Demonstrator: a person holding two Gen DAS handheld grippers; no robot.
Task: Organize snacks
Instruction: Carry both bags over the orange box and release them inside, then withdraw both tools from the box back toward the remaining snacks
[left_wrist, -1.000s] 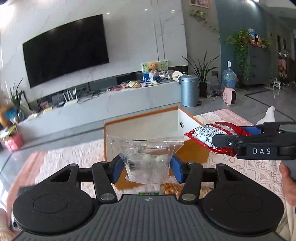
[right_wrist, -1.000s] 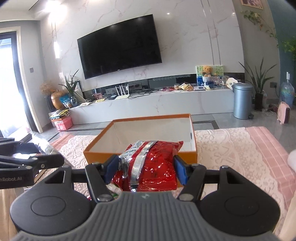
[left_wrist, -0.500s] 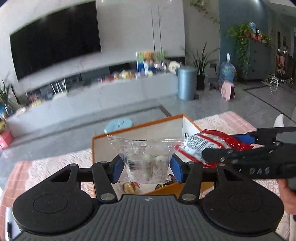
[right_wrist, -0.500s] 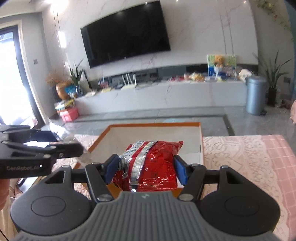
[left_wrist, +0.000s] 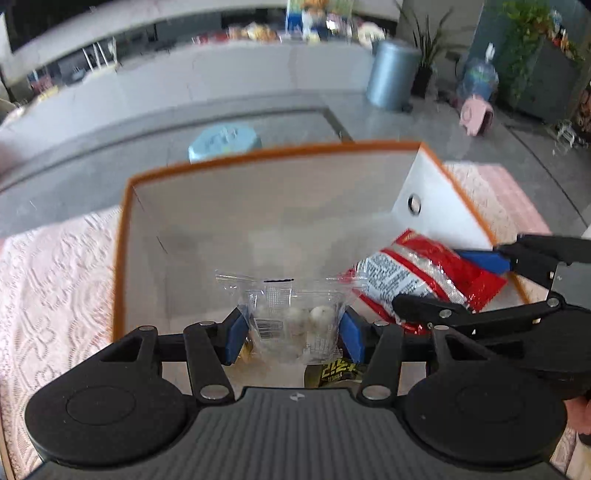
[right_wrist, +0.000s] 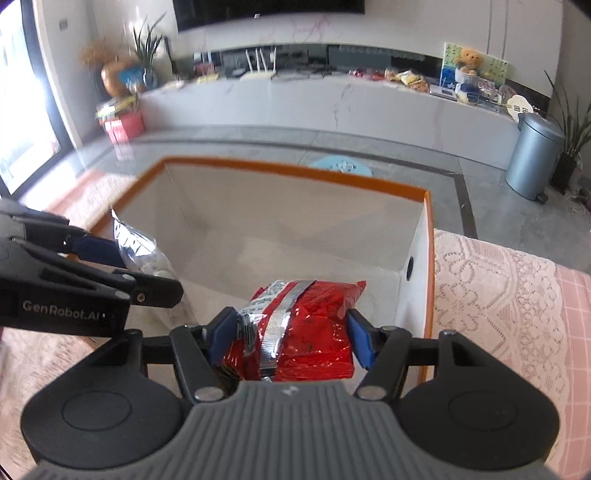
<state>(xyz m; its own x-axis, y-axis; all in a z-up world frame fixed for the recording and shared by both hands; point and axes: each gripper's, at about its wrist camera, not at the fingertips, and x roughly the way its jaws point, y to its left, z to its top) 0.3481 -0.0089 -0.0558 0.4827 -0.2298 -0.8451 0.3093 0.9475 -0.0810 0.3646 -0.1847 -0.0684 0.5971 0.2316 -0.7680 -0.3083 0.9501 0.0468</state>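
The orange-rimmed box (left_wrist: 122, 258) is now filling both views, closer than before. At 3 o'clock inside it, the right gripper (right_wrist: 288, 334) is pinching the red packet (right_wrist: 310, 325); at 9, the left gripper (left_wrist: 291, 328) is pinching the clear pouch (left_wrist: 291, 317). Releasing together is risking the packets colliding.

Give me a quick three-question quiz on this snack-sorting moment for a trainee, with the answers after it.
1. True or false: the left hand-held gripper grips a clear packet of pale round sweets.
2. Which packet does the right hand-held gripper hold? A) a red foil packet B) a green tin C) nothing
3. What colour is the rim of the open box under both packets?

Key: 1 true; 2 A; 3 orange.
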